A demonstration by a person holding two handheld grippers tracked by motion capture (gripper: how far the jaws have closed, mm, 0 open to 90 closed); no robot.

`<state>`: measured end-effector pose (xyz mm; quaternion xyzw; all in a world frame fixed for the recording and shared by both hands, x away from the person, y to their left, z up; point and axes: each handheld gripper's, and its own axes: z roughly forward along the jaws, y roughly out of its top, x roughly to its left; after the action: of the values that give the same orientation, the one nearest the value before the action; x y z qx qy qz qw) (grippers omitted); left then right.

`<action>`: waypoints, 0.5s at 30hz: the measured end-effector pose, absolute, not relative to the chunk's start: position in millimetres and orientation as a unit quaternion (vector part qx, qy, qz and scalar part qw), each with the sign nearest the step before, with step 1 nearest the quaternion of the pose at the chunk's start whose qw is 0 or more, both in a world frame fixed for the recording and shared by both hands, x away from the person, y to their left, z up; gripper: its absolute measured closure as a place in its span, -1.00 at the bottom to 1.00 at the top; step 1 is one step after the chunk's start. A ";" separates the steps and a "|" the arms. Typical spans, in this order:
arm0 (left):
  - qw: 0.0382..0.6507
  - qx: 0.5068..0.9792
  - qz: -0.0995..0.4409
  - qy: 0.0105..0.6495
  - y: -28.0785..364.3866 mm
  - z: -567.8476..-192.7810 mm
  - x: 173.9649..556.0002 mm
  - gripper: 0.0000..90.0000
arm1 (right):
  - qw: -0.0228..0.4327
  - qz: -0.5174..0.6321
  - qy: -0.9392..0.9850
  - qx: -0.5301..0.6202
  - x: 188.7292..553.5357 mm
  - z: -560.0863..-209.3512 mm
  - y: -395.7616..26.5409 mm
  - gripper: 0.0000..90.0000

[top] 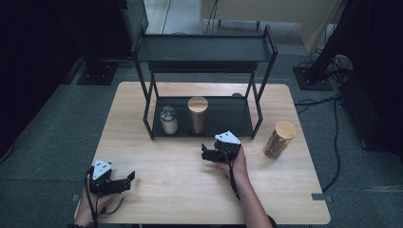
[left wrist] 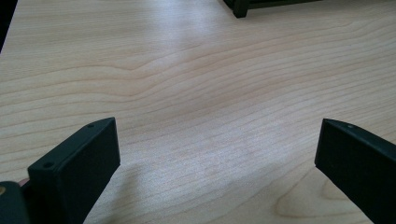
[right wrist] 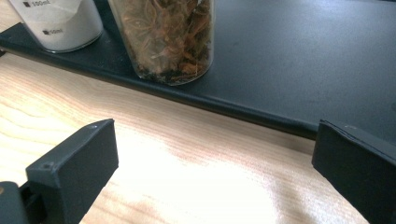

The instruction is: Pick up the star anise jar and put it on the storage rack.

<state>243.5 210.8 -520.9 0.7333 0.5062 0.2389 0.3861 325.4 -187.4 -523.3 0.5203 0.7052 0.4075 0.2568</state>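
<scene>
Both hand-held grippers gape empty, so we'd probably bring the right hand-held gripper (top: 205, 155) squarely toward the star-anise jar (right wrist: 164, 39) on the rack's bottom shelf (right wrist: 289, 60), left hand-held gripper (top: 129, 179) idling over the counter (top: 171, 190).

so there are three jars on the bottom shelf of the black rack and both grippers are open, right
Not quite: two jars stand on the bottom shelf, a metal-lidded jar and a wooden-lidded jar. The third jar stands on the table, right of the rack, as the high view shows. Both grippers are open.
</scene>
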 end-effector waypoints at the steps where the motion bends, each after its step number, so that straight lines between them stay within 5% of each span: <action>1: 0.386 0.733 0.239 0.506 210.8 -520.9 243.5 -0.99 | 0.256 0.408 0.705 0.521 324.3 -523.3 -187.6 -1.00; 15: 0.386 0.733 0.239 0.506 210.9 -520.9 243.4 -0.99 | 0.257 0.412 0.705 0.517 309.3 -523.5 -189.1 -0.99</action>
<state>243.4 210.9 -520.9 0.7333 0.5058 0.2390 0.3863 309.3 -189.1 -523.5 0.5167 0.7054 0.4118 0.2568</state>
